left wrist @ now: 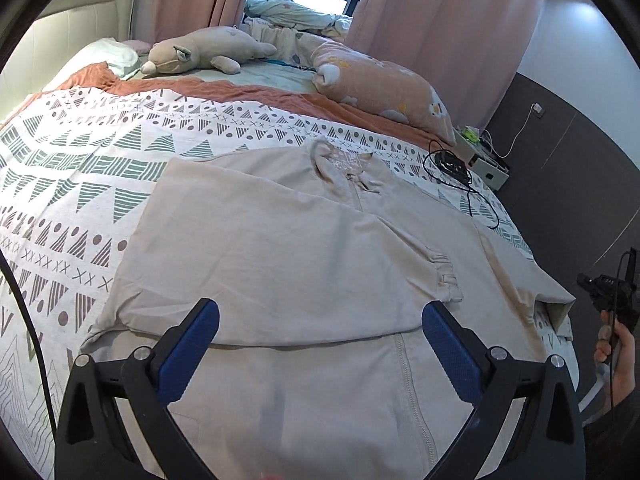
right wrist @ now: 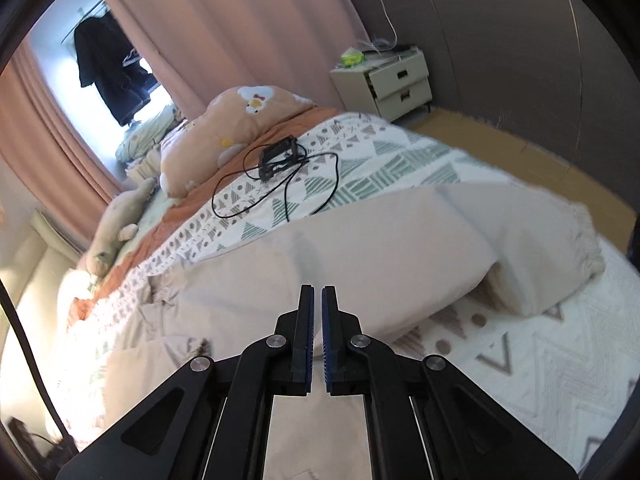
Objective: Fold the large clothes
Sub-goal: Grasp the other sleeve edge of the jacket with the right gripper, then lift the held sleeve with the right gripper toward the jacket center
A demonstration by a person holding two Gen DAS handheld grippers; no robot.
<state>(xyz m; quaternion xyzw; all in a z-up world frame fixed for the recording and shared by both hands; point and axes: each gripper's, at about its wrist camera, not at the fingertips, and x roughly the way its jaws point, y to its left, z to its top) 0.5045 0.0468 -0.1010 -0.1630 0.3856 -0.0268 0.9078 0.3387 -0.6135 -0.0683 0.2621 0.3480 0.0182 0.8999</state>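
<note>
A large beige zip-front jacket point(left wrist: 304, 248) lies flat on the patterned bedspread point(left wrist: 80, 168), its left sleeve folded across the chest with the cuff point(left wrist: 444, 276) at the right. My left gripper point(left wrist: 320, 320) is open and empty, hovering over the jacket's lower front. My right gripper point(right wrist: 319, 312) is shut with nothing between its blue pads, held over the jacket point(right wrist: 360, 248) near the right sleeve point(right wrist: 540, 248). The right gripper also shows in the left wrist view point(left wrist: 608, 292), held by a hand off the bed's right edge.
A black device with a looped cable point(right wrist: 276, 164) lies on the bedspread beyond the jacket. An orange pillow point(left wrist: 376, 80) and a plush toy point(left wrist: 200, 52) lie at the bed's head. A white nightstand point(right wrist: 392, 80) stands by the dark wall. Pink curtains hang behind.
</note>
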